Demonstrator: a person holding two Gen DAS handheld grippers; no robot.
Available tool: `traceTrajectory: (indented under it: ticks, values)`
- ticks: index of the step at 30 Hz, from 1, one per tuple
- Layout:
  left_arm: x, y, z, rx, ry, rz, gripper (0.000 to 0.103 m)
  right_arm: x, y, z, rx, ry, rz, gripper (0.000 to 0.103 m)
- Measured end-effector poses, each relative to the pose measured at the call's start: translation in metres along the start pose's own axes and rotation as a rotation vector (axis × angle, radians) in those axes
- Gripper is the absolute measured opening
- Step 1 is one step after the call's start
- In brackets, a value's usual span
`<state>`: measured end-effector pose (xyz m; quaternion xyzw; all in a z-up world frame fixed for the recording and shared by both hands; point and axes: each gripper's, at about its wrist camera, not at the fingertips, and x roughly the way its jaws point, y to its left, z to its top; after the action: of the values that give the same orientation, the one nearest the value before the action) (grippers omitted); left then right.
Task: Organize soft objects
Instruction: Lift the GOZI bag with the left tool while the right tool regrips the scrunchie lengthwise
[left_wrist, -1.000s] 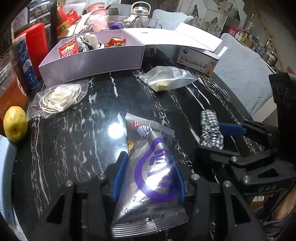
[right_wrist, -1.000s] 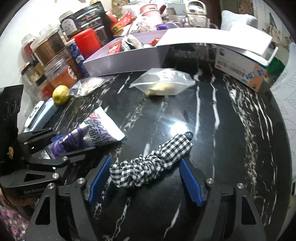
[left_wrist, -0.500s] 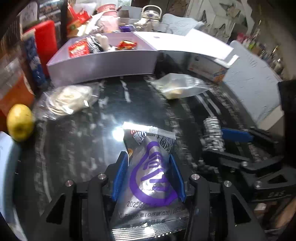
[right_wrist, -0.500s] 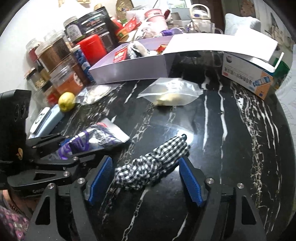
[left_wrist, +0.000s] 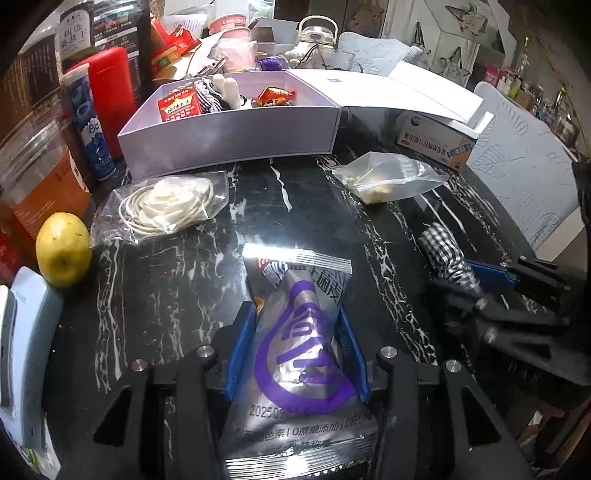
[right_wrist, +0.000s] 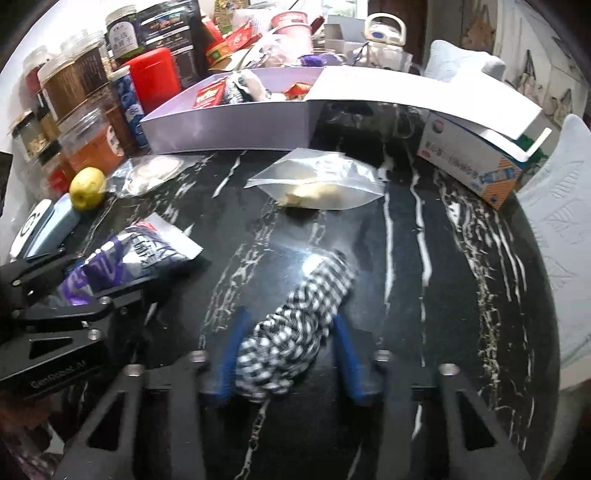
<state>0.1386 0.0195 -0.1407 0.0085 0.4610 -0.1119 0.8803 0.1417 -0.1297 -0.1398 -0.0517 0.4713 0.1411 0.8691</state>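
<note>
My left gripper (left_wrist: 295, 314) is shut on a silver packet with purple print (left_wrist: 299, 354); its blue pads pinch the packet's sides and its sealed top points toward the table's middle. In the right wrist view my right gripper (right_wrist: 290, 321) is closing on a black-and-white checkered scrunchie (right_wrist: 310, 295), which is bunched between the blue pads and touched by both. The picture is blurred there. From the left wrist view the scrunchie (left_wrist: 441, 251) sticks out of the right gripper (left_wrist: 469, 284) at the right edge. An open lavender box (left_wrist: 229, 140) at the back holds small items.
On the black marble table lie a zip bag of white cord (left_wrist: 166, 203) and a zip bag with pale pieces (left_wrist: 384, 177). A yellow fruit (left_wrist: 62, 251), jars and a red canister (left_wrist: 110, 92) crowd the left. A medicine carton (left_wrist: 436, 144) sits under the box's white lid (left_wrist: 388, 88).
The right jaws have come together from wide apart onto the scrunchie, bunching it up. The left gripper keeps its hold on the packet and has tilted a little.
</note>
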Motion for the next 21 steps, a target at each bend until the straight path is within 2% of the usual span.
traceTrajectory:
  ticks: [2, 5, 15, 21]
  values:
    - [0.0, -0.002, 0.0, 0.006, -0.001, 0.009, 0.044, -0.001, -0.005, -0.001, 0.013, -0.007, 0.003, 0.025]
    - [-0.001, 0.001, 0.0, -0.004, -0.003, 0.0, 0.043, -0.003, -0.011, -0.004, 0.034, -0.015, 0.014, 0.022]
    - [-0.009, 0.004, -0.005, -0.046, 0.007, -0.072, 0.043, -0.015, -0.02, -0.016, 0.086, -0.035, 0.049, 0.021]
    - [-0.021, -0.001, -0.003, -0.043, -0.014, -0.103, 0.043, -0.025, -0.018, -0.017, 0.087, -0.052, 0.065, 0.021]
